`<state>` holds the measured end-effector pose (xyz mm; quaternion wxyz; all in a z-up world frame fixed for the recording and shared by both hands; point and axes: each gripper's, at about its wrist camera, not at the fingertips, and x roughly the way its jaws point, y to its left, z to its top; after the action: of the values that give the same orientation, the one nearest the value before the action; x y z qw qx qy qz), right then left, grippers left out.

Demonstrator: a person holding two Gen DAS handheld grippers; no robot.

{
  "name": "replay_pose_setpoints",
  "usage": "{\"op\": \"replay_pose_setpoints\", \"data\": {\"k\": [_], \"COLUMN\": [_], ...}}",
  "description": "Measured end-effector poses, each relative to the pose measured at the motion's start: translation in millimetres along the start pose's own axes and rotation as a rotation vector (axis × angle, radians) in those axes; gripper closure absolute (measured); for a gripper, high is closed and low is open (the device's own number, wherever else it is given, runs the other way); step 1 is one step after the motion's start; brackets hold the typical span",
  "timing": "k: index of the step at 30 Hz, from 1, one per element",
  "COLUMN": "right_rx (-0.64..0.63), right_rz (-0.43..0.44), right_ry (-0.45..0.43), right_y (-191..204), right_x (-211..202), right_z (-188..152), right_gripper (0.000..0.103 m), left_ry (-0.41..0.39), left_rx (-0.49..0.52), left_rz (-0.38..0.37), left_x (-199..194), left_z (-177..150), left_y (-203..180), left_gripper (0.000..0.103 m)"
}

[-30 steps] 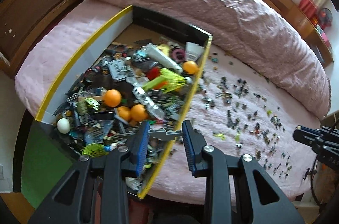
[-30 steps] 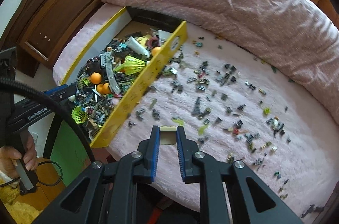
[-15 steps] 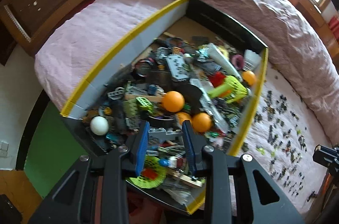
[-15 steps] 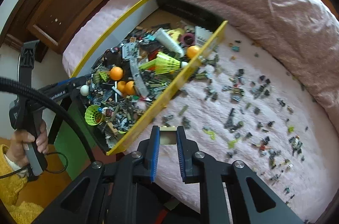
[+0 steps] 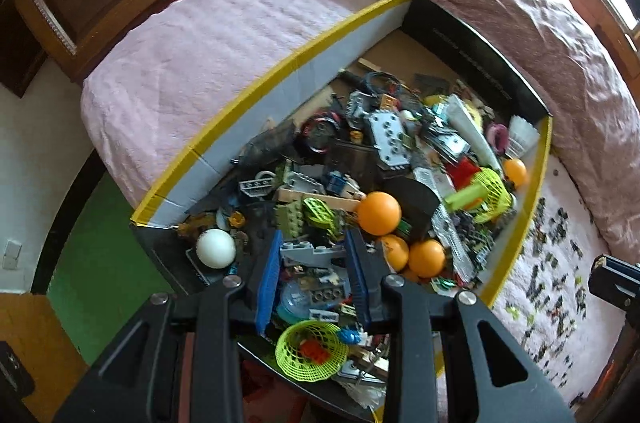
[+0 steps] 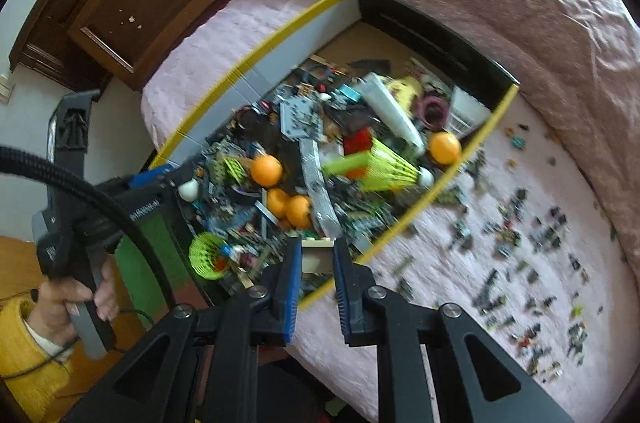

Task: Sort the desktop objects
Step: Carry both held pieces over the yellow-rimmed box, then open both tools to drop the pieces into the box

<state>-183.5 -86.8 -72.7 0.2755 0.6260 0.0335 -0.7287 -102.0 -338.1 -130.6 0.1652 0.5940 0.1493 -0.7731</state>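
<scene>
Your left gripper (image 5: 314, 255) pinches a grey slope brick (image 5: 312, 252) over the yellow-rimmed box (image 5: 248, 91). Your right gripper (image 6: 317, 255) pinches what looks like a tan brick (image 6: 317, 257) at the box's near edge.

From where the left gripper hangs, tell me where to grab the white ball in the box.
Grip the white ball across its widest part, coming from above. It is round, so any axis works, but clutter and the box corner crowd its sides; only the top shows free.

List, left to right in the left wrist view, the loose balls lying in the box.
white ball → large orange ball → orange ball beside a half-hidden one → orange ball at the box's right wall.
</scene>
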Motion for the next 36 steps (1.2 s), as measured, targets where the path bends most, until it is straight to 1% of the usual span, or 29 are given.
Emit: {"op": "replay_pose_setpoints", "data": {"k": [1, 2, 3, 5, 8, 9, 18, 26, 32, 34, 35, 36], "right_rx": [-0.009, -0.016, -0.021, -0.033, -0.051, -0.054, -0.051, -0.071, -0.076, -0.064, -0.050, -0.036], "right_rz": [0.006, 0.011, 0.015, 0.025, 0.034, 0.034, 0.039, 0.037, 0.033, 0.030, 0.034, 0.038], "right_ry": [-0.002, -0.003, -0.004, -0.002, 0.002, 0.002, 0.007, -0.017, -0.048, -0.060, -0.072, -0.081], "right_y": [4.2, 7.6, 10.6, 17.1, 23.9, 24.5, 26.2, 36.7, 46.2, 47.2, 46.5, 45.0], "right_x": [2.3, 3.8, 5.2, 8.5, 11.8, 12.4, 21.8, 21.2, 14.7, 11.7, 9.4, 7.6], "right_z": [5.1, 8.0, 10.2, 15.7, 20.2, 21.0, 38.8, 57.0, 64.3, 65.2, 64.9, 64.1], "right_gripper": [0.087, 0.087, 0.087, 0.087, 0.087, 0.087, 0.087, 0.085, 0.085, 0.075, 0.067, 0.061], "left_ry": [0.005, 0.011, 0.016, 0.014, 0.015, 0.015, 0.034, 0.039, 0.046, 0.044, 0.043, 0.042], "left_rx": [-0.001, 0.001, 0.002, -0.005, -0.022, -0.027, -0.064, -0.086, -0.094, -0.099, -0.098, -0.094], "left_rz": [0.027, 0.048, 0.063, 0.068, 0.075, 0.075, 0.071, 0.074, 0.066, 0.050, 0.044, 0.039], "left_x": [1.4, 2.8, 4.3, 4.4, 5.4, 6.2, 7.6, 6.7, 6.2, 5.4, 4.6, 3.9], "left_z": [1.4, 2.5, 3.1, 2.6, 0.7, 0.5, -4.2, -8.8, -12.2, -13.4, -13.9, -14.4], "left_y": [0.8, 1.4, 2.1, 4.1, 6.0, 6.3, 13.4, 19.9, 19.7, 19.4, 18.7, 17.5], "left_gripper": [0.067, 0.060, 0.055, 0.052, 0.042, 0.041, 0.037, 0.037, 0.037, 0.037, 0.037, 0.037]}}
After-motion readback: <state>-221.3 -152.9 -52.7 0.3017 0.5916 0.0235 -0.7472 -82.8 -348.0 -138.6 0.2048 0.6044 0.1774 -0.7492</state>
